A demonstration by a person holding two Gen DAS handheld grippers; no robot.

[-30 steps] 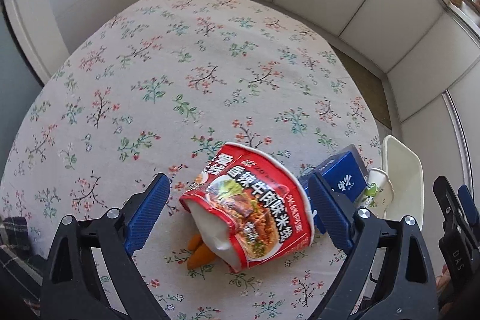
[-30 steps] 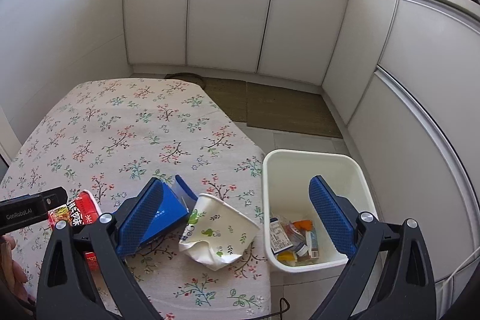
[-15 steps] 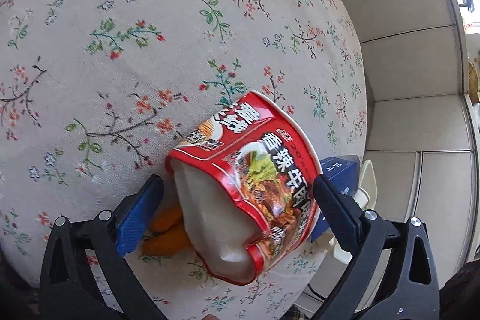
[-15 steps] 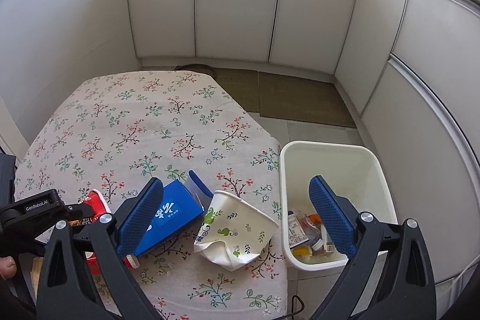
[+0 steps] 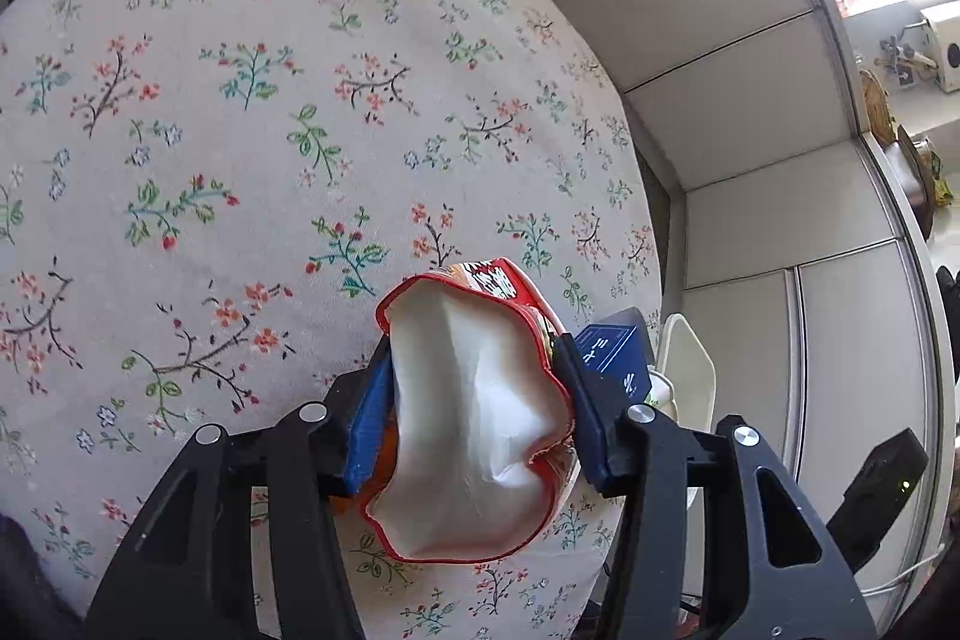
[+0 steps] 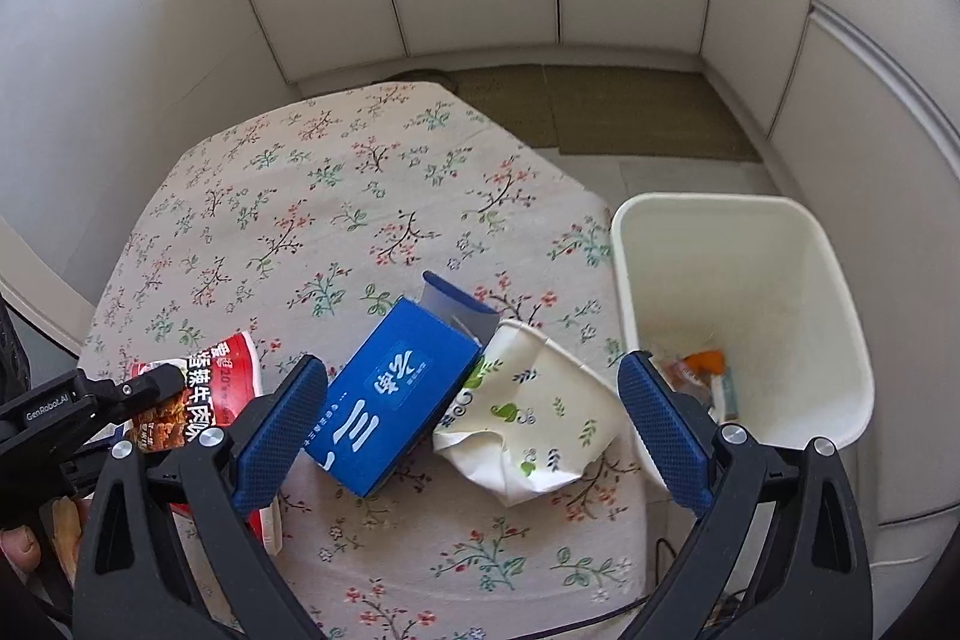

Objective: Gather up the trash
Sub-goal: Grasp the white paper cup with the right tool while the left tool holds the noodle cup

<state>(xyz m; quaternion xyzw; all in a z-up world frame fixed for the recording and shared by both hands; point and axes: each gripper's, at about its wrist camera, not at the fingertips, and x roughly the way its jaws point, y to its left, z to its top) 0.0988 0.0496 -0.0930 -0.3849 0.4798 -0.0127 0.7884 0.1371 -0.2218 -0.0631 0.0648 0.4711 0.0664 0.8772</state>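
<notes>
Gripping a crushed red instant-noodle cup (image 5: 474, 424), the left gripper (image 5: 474, 412) has its two blue fingers (image 5: 366, 424) pressed against the cup's sides, one at nine o'clock of it and one at three o'clock. The cup's white inside faces the left wrist camera, its rim bent and squeezed between them. Something orange shows just under the cup at its seven o'clock; what it is cannot be told. The cup sits low, at or just above the flowered desk (image 5: 252, 148), near the edge closest to the person.

The step in hand looks like the pick-up of this cup. The next move, as a judgement, calls for lifting it clear and carrying it toward three o'clock, over the other litter, to the white bin (image 6: 744, 220) standing on the floor just beside the desk's edge, then letting go above the opening. The thin cup may buckle further or slip.

From the right wrist view, a blue carton (image 6: 396, 394) and a crumpled paper cup (image 6: 528, 418) printed with leaves lie touching each other between the spread, empty fingers of the right gripper (image 6: 474, 424), which hovers over them. The bin already holds a few wrappers at its bottom.
</notes>
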